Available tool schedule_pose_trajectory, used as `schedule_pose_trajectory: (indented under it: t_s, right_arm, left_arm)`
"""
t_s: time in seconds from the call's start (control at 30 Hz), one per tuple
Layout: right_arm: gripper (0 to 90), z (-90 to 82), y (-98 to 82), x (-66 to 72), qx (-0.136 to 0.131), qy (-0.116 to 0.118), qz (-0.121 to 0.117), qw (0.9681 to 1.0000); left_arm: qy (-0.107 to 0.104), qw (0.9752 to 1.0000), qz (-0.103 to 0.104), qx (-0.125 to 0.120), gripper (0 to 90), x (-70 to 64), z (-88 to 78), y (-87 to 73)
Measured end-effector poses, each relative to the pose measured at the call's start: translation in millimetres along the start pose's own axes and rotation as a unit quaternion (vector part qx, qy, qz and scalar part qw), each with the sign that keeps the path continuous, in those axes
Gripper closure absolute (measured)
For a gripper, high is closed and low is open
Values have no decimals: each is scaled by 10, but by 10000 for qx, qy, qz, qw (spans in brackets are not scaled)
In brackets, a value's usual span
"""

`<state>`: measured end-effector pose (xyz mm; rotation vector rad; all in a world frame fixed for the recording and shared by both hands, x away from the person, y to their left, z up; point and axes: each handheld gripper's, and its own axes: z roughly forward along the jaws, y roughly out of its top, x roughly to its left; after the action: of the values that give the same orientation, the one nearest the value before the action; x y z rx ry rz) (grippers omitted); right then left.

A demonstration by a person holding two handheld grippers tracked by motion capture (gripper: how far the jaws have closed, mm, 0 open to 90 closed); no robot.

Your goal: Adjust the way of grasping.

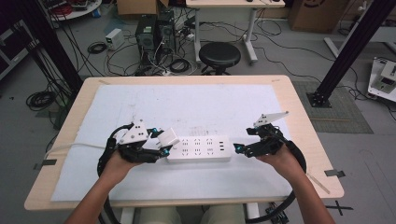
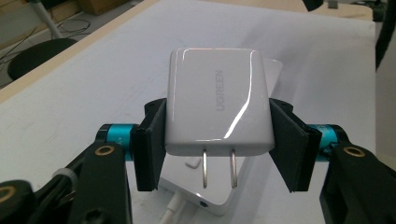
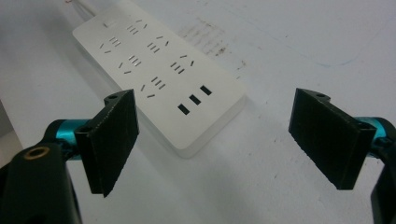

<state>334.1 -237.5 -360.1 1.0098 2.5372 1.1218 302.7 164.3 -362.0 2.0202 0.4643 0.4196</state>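
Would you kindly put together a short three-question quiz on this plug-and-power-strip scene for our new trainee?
1. True or false: the left gripper is shut on the white charger.
2. How many prongs stick out of the charger?
3. The right gripper, near the power strip, is: A) open and empty, B) shut on the strip, C) holding a cable.

Key: 1 true; 2 two; 3 A.
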Motion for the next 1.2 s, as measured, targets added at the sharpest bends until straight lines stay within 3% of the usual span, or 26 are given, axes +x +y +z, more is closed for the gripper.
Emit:
schedule_pose_trajectory:
  t_s: [0.23, 0.4, 0.7, 0.8, 1.0, 1.2]
  right_arm:
    - [163, 41, -9, 54, 14, 221, 26, 9998]
    - [163, 91, 16, 97, -39, 455, 137, 9989]
    - [163, 187, 99, 220, -62, 855, 201, 9961]
    - [163, 211, 129, 248, -133, 1039, 218, 9943]
    - [163, 249, 181, 294, -154, 1339, 475, 9897]
    - [163, 291, 214, 321, -191, 1663, 717, 9833]
  left_arm:
    - [-214, 9997, 101, -23, 424, -34, 60, 1]
    - [-405, 9982, 435, 47, 425, -87, 117, 23]
    - [-555, 9968, 578, -6, 425, -140, 183, 53]
    - [-595, 9961, 657, -10, 425, -162, 209, 57]
    - [-660, 9947, 789, 13, 425, -203, 255, 64]
    - [-703, 9928, 967, 20, 425, -231, 308, 79]
